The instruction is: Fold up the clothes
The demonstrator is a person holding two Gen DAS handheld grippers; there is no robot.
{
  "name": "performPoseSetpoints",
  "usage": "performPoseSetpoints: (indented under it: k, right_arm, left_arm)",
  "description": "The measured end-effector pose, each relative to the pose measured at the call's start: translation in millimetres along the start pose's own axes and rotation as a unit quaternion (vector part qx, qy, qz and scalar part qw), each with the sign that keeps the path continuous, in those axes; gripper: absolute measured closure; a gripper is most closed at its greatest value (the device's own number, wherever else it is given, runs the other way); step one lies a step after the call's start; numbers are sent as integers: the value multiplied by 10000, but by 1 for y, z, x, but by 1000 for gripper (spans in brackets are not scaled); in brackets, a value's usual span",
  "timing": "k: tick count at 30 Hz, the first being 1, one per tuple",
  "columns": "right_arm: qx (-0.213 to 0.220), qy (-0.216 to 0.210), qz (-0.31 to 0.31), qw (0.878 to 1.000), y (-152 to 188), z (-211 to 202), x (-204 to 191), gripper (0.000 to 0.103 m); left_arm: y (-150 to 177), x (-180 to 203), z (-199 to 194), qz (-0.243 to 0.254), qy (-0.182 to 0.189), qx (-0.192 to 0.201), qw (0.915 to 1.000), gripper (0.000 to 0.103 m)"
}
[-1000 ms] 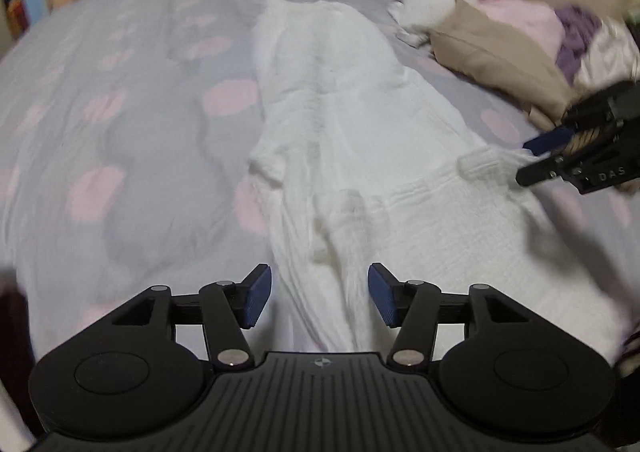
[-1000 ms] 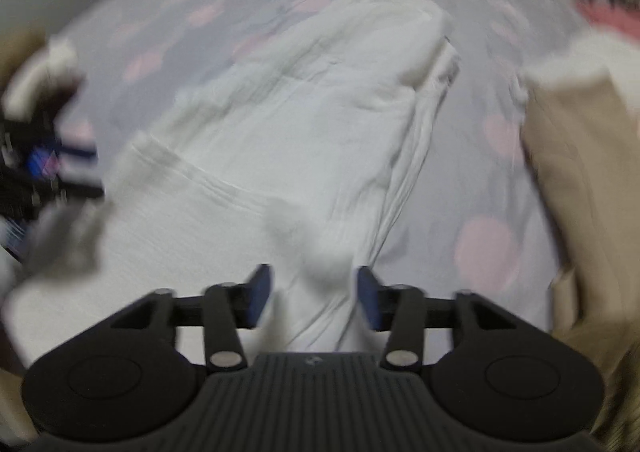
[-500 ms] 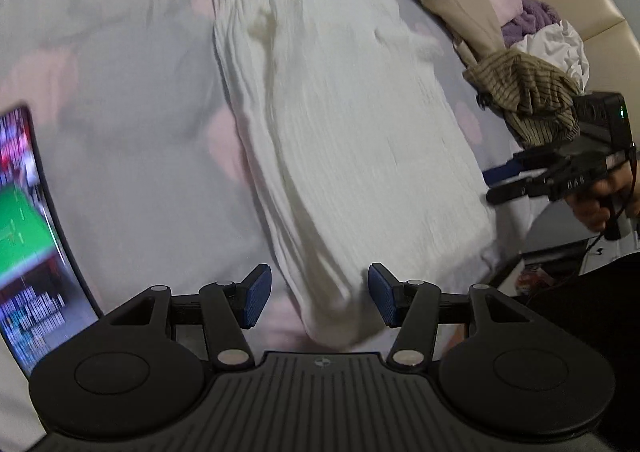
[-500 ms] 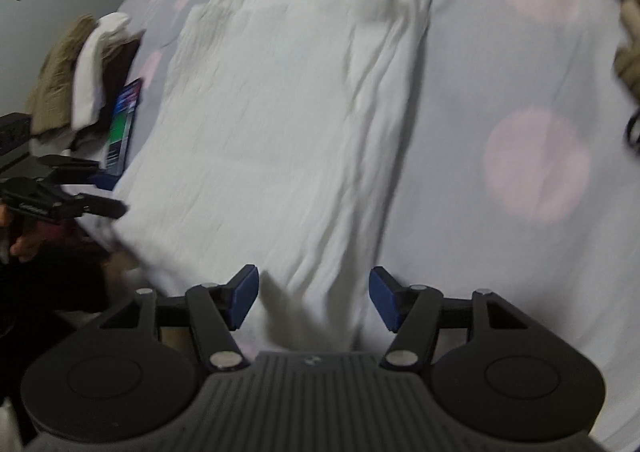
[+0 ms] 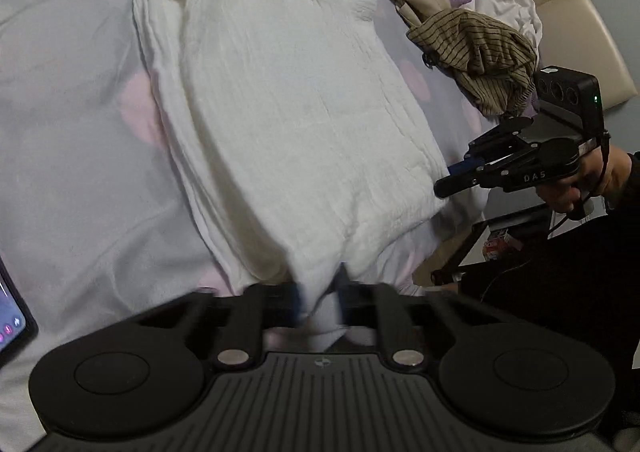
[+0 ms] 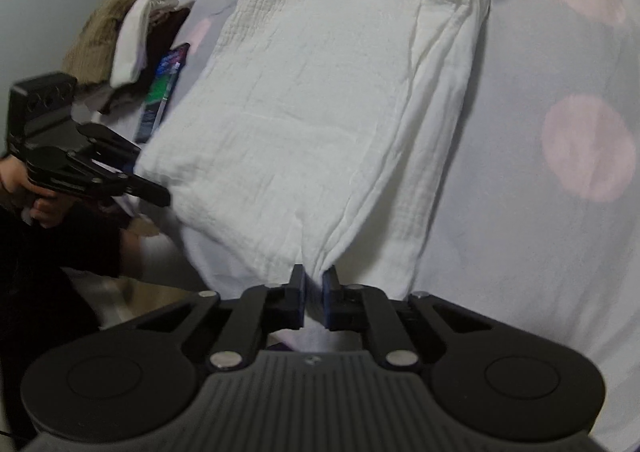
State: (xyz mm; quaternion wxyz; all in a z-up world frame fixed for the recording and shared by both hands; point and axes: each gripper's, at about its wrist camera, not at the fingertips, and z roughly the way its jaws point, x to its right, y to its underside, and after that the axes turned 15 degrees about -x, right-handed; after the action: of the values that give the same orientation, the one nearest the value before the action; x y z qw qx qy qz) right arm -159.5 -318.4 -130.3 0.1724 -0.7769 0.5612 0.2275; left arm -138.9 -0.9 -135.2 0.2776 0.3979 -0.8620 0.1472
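A crinkled white gauze garment (image 5: 288, 124) lies stretched long and flat on a grey bedsheet (image 5: 72, 100) printed with pink blobs. Its near hem bunches between the jaws of both grippers. The left gripper (image 5: 320, 302) has just been closing and pinches one hem corner; the right gripper (image 6: 313, 290) has just been closing and pinches the other. Beyond the right jaws, bare sheet lies open. A rumpled clothes heap (image 5: 472, 44) crowds the garment's far-right edge.

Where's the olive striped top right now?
In the left wrist view the olive striped top is at the right, crumpled on the clothes pile at the edge of the bed, beside the white garment and just above the right gripper.
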Motion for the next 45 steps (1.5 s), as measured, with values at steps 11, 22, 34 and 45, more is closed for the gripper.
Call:
performPoseSetpoints:
  k: [11,22,34,45]
  right_arm:
    - [-363,-921,-212,9949,20,-31,-11,95]
    - [-1149,891,-470,9883,22,-7,-18,60]
    - [205,1325,-1483,9798,-25,-1,-48,60]
    - [-141,1025,-912,9904,-45,-7,-30,42]
  left_arm:
    - [17,14,-21,284,586,-445,9969,100]
    - [21,10,21,253,-960,-1596,9822,75]
    - [-19,46,-33,1032,-1194,393,9867,74]
    - [-44,37,-25,1151,-1826,-158,9763,76]
